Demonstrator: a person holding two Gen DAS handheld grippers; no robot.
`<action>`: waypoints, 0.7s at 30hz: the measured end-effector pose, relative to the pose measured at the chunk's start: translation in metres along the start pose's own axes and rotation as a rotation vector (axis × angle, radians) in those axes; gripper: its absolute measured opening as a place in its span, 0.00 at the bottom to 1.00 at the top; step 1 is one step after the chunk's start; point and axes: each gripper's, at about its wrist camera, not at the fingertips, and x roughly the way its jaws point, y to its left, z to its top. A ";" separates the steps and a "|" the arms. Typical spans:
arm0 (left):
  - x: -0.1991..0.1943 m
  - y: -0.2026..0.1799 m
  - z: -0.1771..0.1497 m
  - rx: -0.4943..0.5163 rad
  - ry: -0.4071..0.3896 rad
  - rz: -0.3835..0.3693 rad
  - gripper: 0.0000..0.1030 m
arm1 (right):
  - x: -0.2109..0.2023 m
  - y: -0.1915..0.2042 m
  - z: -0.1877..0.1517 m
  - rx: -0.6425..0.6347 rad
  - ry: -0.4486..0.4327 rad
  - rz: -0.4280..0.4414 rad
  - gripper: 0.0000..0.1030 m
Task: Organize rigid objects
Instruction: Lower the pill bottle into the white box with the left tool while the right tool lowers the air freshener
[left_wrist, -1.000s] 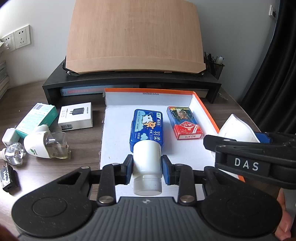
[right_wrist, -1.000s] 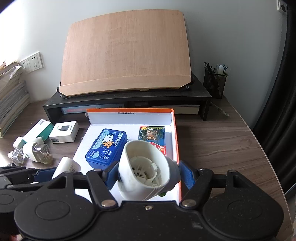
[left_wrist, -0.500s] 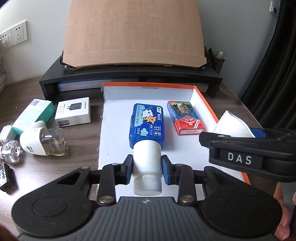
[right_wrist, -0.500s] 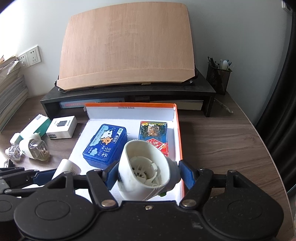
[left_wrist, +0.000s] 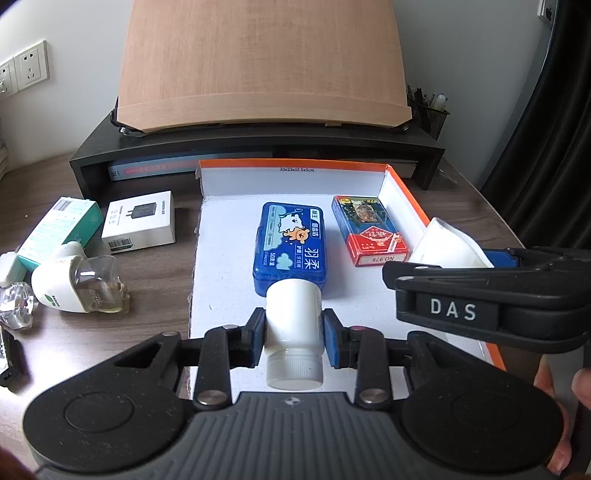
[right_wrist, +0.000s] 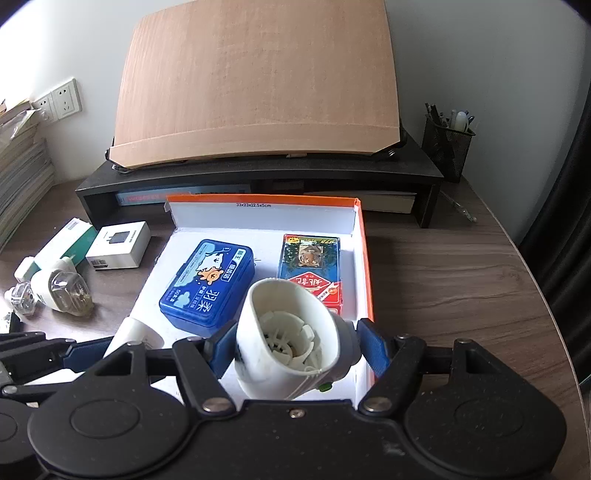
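Note:
My left gripper (left_wrist: 293, 326) is shut on a white pill bottle (left_wrist: 293, 321), cap towards the camera, held over the near part of the white tray with orange rim (left_wrist: 229, 229). My right gripper (right_wrist: 295, 341) is shut on a white plug-in device (right_wrist: 288, 332), its hollow end facing the camera, above the tray's (right_wrist: 364, 266) near right corner. In the tray lie a blue tin (left_wrist: 290, 242) and a red card pack (left_wrist: 369, 230). The right gripper (left_wrist: 480, 295) and its white device (left_wrist: 448, 245) also show at the right of the left wrist view.
Left of the tray on the wooden desk lie a white charger box (left_wrist: 138, 221), a green-and-white box (left_wrist: 61, 225), a liquid-filled plug-in refill (left_wrist: 79, 286) and a small clear bottle (left_wrist: 14, 304). A black monitor riser (left_wrist: 258, 147) with a wooden board stands behind. A pen holder (right_wrist: 448, 146) is at back right.
Both grippers have drifted slightly forward over the tray, still holding their objects. Nothing was let go or picked up.

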 end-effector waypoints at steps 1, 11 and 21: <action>0.000 0.000 0.000 0.002 0.001 0.000 0.32 | 0.001 0.000 0.000 -0.002 0.001 0.001 0.81; 0.006 0.001 0.001 0.005 0.013 -0.006 0.32 | 0.010 0.001 0.006 -0.004 0.005 0.008 0.81; 0.016 -0.005 0.005 0.017 0.023 -0.038 0.32 | -0.010 -0.016 0.014 0.035 -0.079 -0.029 0.81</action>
